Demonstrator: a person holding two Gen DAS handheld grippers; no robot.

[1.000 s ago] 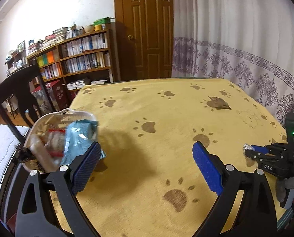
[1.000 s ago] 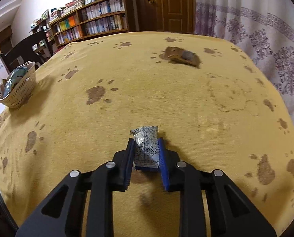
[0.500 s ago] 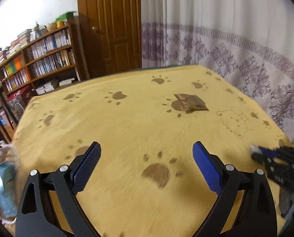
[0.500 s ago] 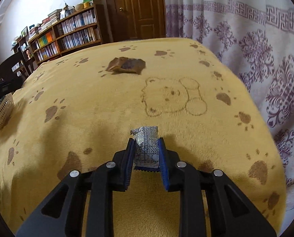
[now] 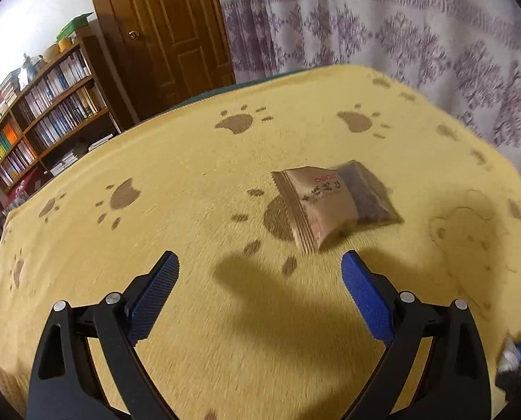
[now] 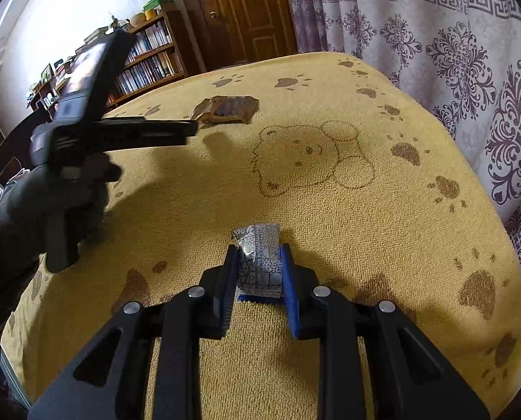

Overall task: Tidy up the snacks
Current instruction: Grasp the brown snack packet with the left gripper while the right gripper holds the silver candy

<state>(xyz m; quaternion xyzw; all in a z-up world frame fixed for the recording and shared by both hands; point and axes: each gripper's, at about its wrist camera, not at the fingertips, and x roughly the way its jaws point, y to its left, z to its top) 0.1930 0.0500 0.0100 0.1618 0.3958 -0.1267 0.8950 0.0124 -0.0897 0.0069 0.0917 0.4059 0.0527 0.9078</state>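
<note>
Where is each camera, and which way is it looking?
Left wrist view: sits on the open left gripper, looking across the yellow blanket at the brown snack packet; its two fingers show.
Right wrist view: sits on the right gripper, shut on the silver snack packet; the gloved hand holding the left gripper shows too.
Both see the brown packet, blanket, door and bookshelf.

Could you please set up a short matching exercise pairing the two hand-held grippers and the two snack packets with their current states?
Things:
1. left hand-held gripper
2. right hand-held gripper
3. brown snack packet
4. silver patterned packet

States:
A. lying free on the yellow cloth
B. open, holding nothing
C. pinched between blue pads
D. closed on a packet

Pairs: 1-B, 2-D, 3-A, 4-C
</note>
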